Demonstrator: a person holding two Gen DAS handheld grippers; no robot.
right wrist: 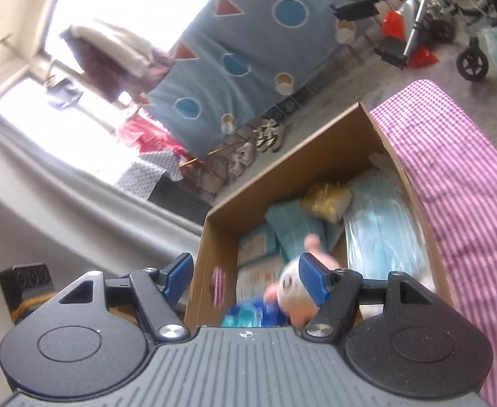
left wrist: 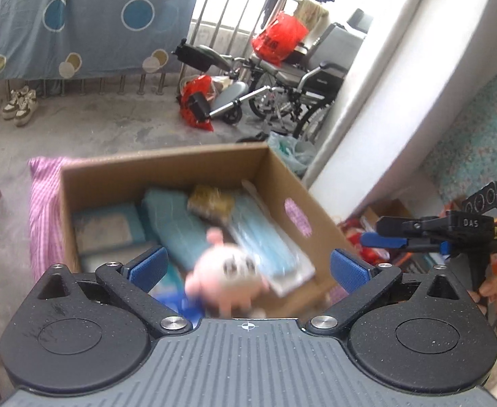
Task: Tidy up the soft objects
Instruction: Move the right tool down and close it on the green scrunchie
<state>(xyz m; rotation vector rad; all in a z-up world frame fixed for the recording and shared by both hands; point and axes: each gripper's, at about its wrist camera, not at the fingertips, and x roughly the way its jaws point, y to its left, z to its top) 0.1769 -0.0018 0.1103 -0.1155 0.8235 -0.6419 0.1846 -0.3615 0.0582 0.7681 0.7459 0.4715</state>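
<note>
Matt brown cardboard box (left wrist: 167, 166), soft plush pink toy (left wrist: 226, 276), glossy plastic-wrapped mask pkts (left wrist: 265, 240), checked cloth (right wrist: 458, 176).

The left gripper (left wrist: 246, 266) points down, its blue pads (left wrist: 148, 266) spread wide with nothing pinched. The right gripper (right wrist: 246, 276) is rolled to one side, pads apart too. A hand (left wrist: 491, 291) holds its handle.

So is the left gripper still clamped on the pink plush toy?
No, the left gripper is open, and the pink plush toy lies loose in the cardboard box.
</note>
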